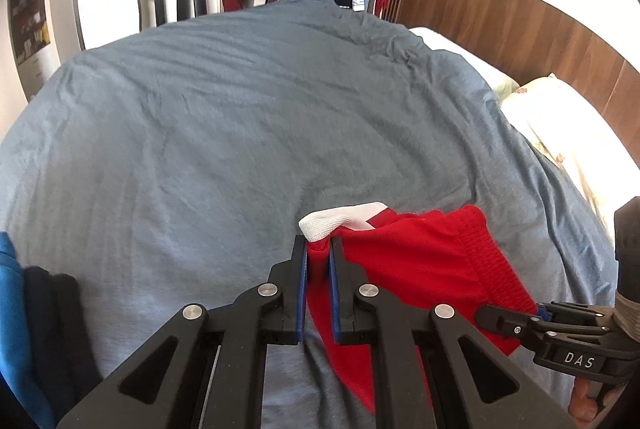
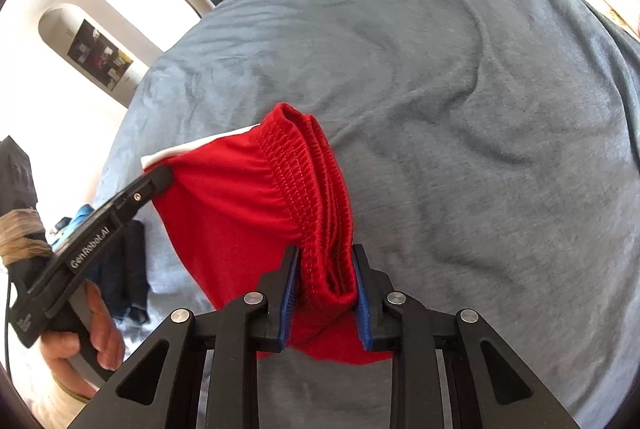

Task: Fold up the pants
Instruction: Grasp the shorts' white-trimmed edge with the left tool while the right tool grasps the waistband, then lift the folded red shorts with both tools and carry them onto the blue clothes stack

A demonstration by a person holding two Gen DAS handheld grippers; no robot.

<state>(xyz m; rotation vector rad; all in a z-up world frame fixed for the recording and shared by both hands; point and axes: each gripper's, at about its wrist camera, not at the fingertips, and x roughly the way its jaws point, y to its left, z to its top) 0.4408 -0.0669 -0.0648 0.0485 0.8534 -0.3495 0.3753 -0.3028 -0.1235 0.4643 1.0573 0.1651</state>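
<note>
Pants [image 1: 420,269], red w/ white trim, hang above the grey-blue bed [image 1: 200,129]. Left gripper [image 1: 318,261] pinches the trim end, right gripper [image 2: 326,269] clamps the bunched waistband, likely stretching them flat to lay down. Lower fabric is cut off behind both grippers.

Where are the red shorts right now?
The red shorts hang between both grippers above the grey-blue bedspread: the right gripper clamps the elastic waistband, the left gripper pinches the end with the white trim.

Bright daylight, blown-out walls, fisheye-warped edges, slight blur.
</note>
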